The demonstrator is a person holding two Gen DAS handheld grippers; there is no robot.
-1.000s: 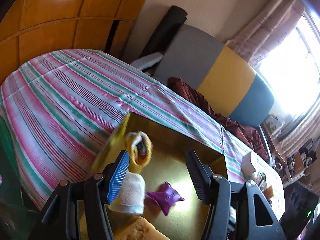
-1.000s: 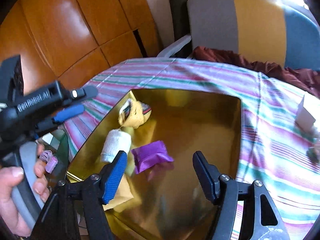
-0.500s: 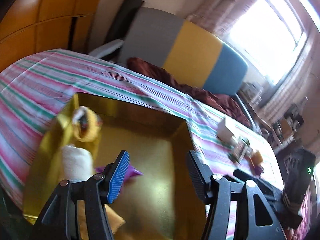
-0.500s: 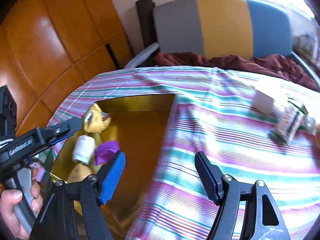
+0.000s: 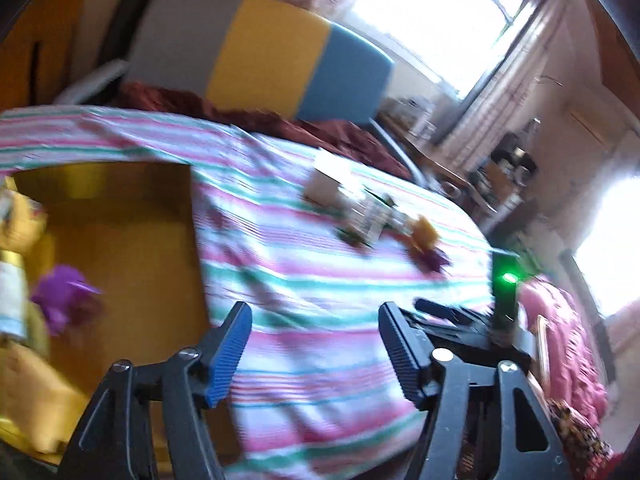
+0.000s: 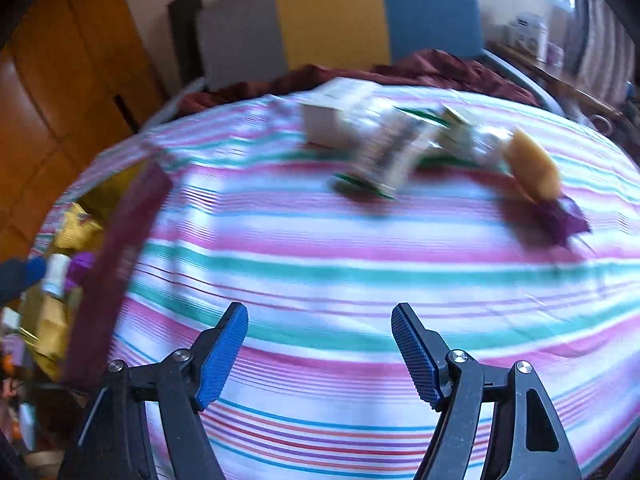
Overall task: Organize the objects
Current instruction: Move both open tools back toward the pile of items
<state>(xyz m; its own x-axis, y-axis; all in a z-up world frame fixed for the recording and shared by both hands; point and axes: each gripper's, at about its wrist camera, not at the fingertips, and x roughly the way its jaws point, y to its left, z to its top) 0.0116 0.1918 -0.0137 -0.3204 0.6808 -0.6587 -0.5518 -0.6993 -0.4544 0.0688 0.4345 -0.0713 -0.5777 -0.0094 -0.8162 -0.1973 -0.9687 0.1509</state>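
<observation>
A gold box [image 5: 120,232] sits at the left on the striped cloth [image 6: 340,272], holding a purple packet [image 5: 64,296], a white roll [image 5: 12,292] and a yellow item [image 5: 20,220]. Farther right lie a white carton [image 6: 324,120], a green-edged packet [image 6: 384,156], an orange-brown lump [image 6: 532,168] and a purple wrapper [image 6: 560,220]. My left gripper [image 5: 316,340] hangs over bare cloth right of the box; its jaws are opening with nothing between them. My right gripper [image 6: 320,340] is over the cloth short of the loose items, jaws opening and empty. Both views are blurred.
A grey, yellow and blue chair back [image 6: 340,16] stands behind the table with a dark red cloth [image 6: 440,68] draped near it. Wooden panels [image 6: 60,80] fill the left. The other gripper's body with a green light [image 5: 506,292] shows at the right of the left wrist view.
Both grippers swung right, away from the gold box and toward the loose items on the cloth. The box slid to the left edge of both views. Both jaws have spread a little wider.
</observation>
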